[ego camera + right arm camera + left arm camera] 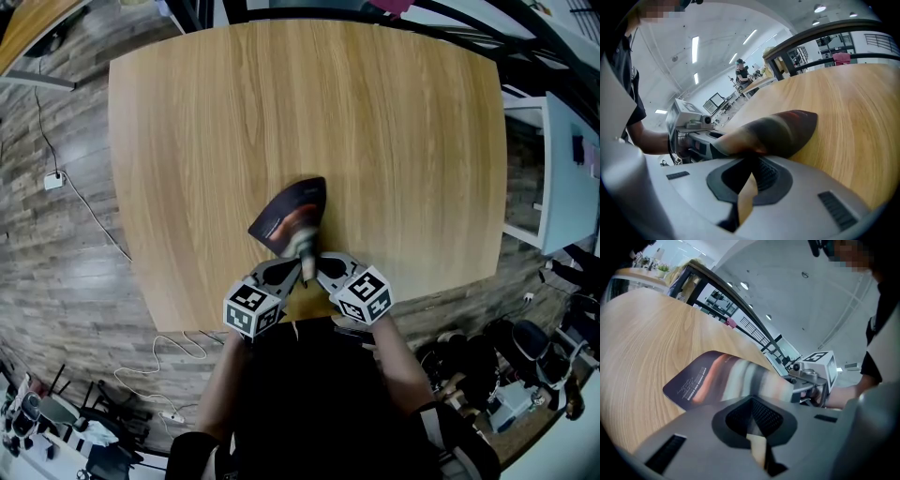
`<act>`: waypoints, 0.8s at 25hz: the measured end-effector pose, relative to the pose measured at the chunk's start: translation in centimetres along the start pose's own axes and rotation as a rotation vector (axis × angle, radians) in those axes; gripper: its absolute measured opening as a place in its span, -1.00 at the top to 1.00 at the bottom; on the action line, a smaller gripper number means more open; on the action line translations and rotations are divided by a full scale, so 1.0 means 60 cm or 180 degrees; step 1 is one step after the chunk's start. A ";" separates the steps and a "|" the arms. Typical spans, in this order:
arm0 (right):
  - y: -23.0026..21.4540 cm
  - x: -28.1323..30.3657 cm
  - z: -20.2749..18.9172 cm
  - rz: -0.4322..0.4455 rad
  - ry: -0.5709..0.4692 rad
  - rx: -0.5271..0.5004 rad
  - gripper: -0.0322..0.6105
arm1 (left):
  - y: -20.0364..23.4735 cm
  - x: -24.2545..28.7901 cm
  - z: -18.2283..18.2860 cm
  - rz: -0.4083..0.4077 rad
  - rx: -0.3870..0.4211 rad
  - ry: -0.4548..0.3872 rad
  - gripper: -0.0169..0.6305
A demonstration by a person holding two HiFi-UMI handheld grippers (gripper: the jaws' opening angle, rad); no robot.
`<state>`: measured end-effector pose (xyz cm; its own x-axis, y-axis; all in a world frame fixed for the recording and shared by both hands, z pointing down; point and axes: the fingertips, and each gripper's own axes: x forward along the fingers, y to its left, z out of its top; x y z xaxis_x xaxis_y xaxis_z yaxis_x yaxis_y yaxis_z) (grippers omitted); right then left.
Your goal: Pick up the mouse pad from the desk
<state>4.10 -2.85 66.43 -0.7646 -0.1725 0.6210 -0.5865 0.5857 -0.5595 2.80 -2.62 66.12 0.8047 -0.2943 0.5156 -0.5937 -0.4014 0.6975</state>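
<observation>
From the head view, we look down on a pale wooden desk (403, 141). Near the desk's front edge, the left gripper (292, 270) and the right gripper (321, 270) meet side by side. Both pinch the near edge of a dark mouse pad (286, 217), which curls up from the desk toward them. In the left gripper view, the left gripper (757, 434) has its jaws clamped on a thin edge of the mouse pad (708, 378). The pad bends away, its far corner low over the desk (642, 348), and we cannot tell whether it touches the wood. The right gripper (811, 380) sits just beside it. In the right gripper view, the right gripper (747, 187) is likewise closed tight on the pad's edge, and the mouse pad (783, 131) bulges into a fold above the desk (853, 122). We judge the lift is under way. To do it well, we raise both hands evenly, so the floppy pad neither twists nor slips, until its far corner hangs free of the desk.
</observation>
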 end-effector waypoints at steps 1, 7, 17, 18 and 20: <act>0.002 -0.001 0.001 0.0007 -0.0009 -0.0007 0.81 | -0.002 -0.001 0.001 -0.0010 0.0012 0.0001 0.88; 0.016 -0.013 0.008 0.0070 -0.0067 -0.0013 0.81 | -0.019 -0.012 0.005 -0.0087 0.0088 -0.0002 0.88; 0.045 -0.044 0.014 0.0136 -0.0191 -0.0055 0.81 | -0.058 -0.030 0.009 -0.0195 0.0256 -0.0010 0.88; 0.048 -0.050 0.016 0.0141 -0.0210 -0.0061 0.81 | -0.064 -0.032 0.011 -0.0205 0.0279 -0.0017 0.88; 0.055 -0.060 0.020 0.0148 -0.0246 -0.0083 0.81 | -0.076 -0.037 0.014 -0.0222 0.0318 -0.0040 0.88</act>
<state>4.61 -1.23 61.68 -0.8097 -0.2047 0.5500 -0.5436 0.6147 -0.5715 3.73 -0.84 61.38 0.8444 -0.2731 0.4608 -0.5335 -0.5055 0.6781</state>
